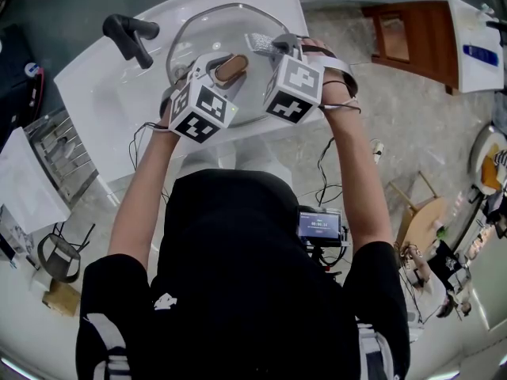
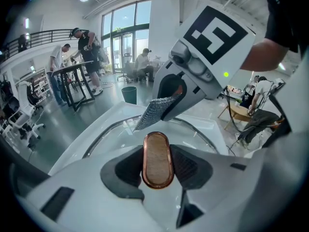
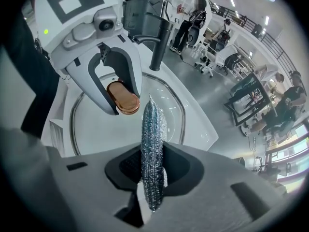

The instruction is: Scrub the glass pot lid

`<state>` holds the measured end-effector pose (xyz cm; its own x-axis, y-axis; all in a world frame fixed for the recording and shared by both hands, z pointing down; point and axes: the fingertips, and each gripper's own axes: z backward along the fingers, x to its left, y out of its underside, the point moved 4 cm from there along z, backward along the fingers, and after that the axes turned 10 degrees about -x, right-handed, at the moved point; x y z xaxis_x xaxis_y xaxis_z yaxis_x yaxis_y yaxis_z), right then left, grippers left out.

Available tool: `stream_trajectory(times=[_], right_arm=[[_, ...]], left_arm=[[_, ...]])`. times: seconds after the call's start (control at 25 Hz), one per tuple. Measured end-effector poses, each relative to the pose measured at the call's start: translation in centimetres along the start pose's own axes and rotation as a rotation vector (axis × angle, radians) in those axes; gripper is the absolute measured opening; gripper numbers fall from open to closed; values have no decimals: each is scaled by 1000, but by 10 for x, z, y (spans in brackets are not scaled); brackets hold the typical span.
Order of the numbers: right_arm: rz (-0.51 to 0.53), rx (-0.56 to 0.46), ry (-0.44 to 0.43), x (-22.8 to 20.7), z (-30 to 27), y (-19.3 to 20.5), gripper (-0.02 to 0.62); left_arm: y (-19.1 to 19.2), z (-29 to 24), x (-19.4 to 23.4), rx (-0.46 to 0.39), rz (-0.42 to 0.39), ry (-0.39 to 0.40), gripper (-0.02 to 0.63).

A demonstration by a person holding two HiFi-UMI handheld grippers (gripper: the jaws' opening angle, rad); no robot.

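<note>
The glass pot lid (image 1: 198,32) stands in the white sink (image 1: 99,93). Its oval copper-rimmed handle (image 1: 230,68) is clamped between the pads of my left gripper (image 1: 229,70). In the left gripper view the handle (image 2: 157,159) fills the space between the jaws of the left gripper (image 2: 157,167), with the lid's metal rim (image 2: 108,130) behind. My right gripper (image 3: 153,172) is shut on a silvery scrub pad (image 3: 153,149), held edge-on just above the glass (image 3: 166,98) beside the handle (image 3: 123,99). That pad (image 2: 155,111) hangs over the lid's far side.
A black faucet (image 1: 131,36) rises at the sink's back left. A wire rack (image 1: 57,153) stands left of the sink. A wooden chair (image 1: 412,34) and cables (image 1: 326,169) are on the floor to the right. People work at tables (image 2: 79,64) in the background.
</note>
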<state>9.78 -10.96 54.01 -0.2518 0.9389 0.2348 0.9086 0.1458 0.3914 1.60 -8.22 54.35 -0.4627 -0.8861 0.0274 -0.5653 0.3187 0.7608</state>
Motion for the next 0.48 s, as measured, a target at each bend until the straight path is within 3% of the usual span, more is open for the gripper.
stream_trajectory(times=[0.48], right_arm=[[-56, 13, -5, 21, 13, 5, 69]], left_arm=[[0, 1, 0, 3, 2, 9, 167]])
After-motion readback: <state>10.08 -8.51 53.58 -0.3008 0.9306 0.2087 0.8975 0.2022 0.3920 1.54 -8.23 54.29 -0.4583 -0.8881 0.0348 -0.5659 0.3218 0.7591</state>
